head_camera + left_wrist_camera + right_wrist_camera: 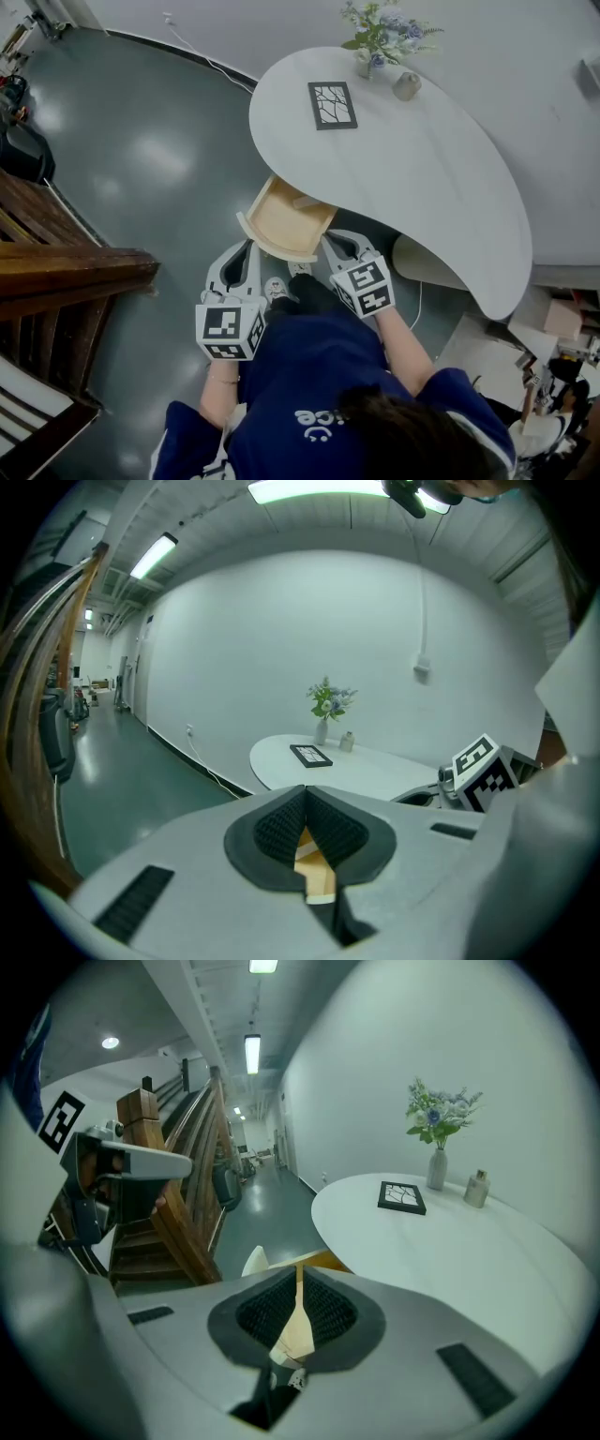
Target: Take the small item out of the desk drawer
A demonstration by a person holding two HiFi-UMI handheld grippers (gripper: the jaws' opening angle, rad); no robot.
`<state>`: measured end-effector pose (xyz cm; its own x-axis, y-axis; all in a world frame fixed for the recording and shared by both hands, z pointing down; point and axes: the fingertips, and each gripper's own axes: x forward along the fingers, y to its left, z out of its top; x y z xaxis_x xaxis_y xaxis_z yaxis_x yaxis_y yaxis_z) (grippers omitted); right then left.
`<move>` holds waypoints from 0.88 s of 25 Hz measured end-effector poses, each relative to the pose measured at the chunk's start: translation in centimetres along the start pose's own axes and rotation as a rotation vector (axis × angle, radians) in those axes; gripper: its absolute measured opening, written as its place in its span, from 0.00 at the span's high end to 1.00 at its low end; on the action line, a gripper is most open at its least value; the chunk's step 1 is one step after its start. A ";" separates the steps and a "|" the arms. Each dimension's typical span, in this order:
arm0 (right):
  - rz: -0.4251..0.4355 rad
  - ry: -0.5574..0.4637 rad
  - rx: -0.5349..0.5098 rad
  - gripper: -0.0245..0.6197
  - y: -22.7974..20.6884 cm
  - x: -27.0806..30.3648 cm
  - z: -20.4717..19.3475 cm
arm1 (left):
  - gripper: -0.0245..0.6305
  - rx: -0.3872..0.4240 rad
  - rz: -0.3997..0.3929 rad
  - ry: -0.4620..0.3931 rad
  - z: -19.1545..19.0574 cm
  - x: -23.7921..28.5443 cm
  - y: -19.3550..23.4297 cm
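The white curved desk [422, 169] has its light wooden drawer [281, 223] pulled out toward me. A small pale item [305, 201] lies at the drawer's back right corner; it is too small to tell more. My left gripper [246, 247] sits just left of the drawer's front panel, its pads together with nothing between them [305, 794]. My right gripper [331, 240] is at the front panel's right end, with only a thin slit between its pads and nothing held [299, 1274]. Through that slit I see the drawer's wood [292, 1330].
On the desk stand a black picture frame [333, 104], a vase of flowers [370, 42] and a small jar [406, 85]. A wooden staircase [66, 272] rises at the left. The person's shoes [277, 289] are under the drawer. Boxes [553, 328] lie at the right.
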<state>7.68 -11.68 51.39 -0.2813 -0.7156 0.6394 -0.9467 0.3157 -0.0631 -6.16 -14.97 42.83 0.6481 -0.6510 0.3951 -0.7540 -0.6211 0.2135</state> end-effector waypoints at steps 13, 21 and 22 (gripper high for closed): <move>0.195 0.289 -0.345 0.69 0.9 8.8 -3.7 | 0.96 -0.063 0.138 0.015 -0.1 0.6 2.8; 0.239 0.432 -0.528 0.65 1.2 14.2 -6.6 | 0.96 -0.101 0.246 0.030 -1.1 -0.7 4.7; 0.239 0.447 -0.537 0.64 1.2 14.8 -7.0 | 0.96 -0.106 0.255 0.031 -1.2 -0.7 4.8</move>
<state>3.42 -17.53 66.16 -0.2707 -0.3028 0.9138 -0.6282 0.7749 0.0707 -10.33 -16.95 44.60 0.4340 -0.7657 0.4747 -0.9003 -0.3888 0.1958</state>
